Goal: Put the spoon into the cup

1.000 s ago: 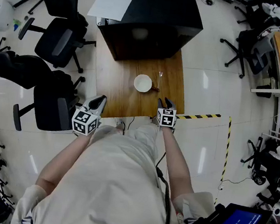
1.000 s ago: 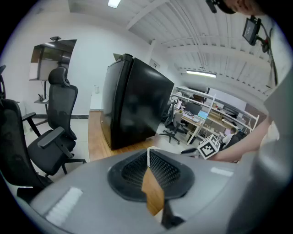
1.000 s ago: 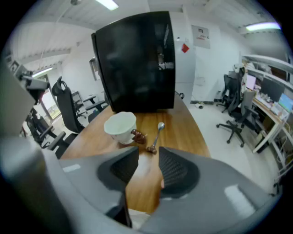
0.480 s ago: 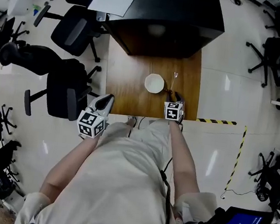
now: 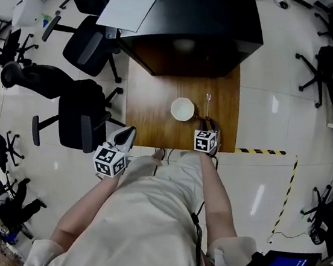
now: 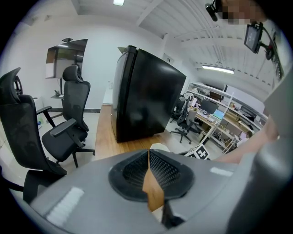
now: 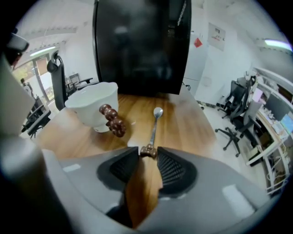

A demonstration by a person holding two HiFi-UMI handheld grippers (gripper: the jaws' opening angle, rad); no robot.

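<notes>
At the far left a black office chair stands on the floor. Just right of it the left tool hangs off the near left corner of the wooden table, its jaws together at the tips with nothing in them. Near the middle of the table sits the white cup, upright, its brown beaded handle turned toward the spoon. The spoon lies flat on the wood just right of the cup and apart from it, bowl pointing away toward the black cabinet and its brown knobbed end toward the person. The right tool points down at that near end. Its jaws have just been closing, and the knob now sits between their very tips, which appear to pinch it on both sides. The spoon has not yet left the table, so the pick-up is the step in hand. The hold looks shallow, and a long metal stem caught only by its end is likely to swing or slip. It would be wise to seat the knob deeper between the pads, or squeeze firmly, before raising it. The lift should go straight up, then swing left over the cup's rim and lower the spoon bowl-first inside, keeping clear of the beaded handle so the cup is not nudged. The idle left tool could steady the cup.
</notes>
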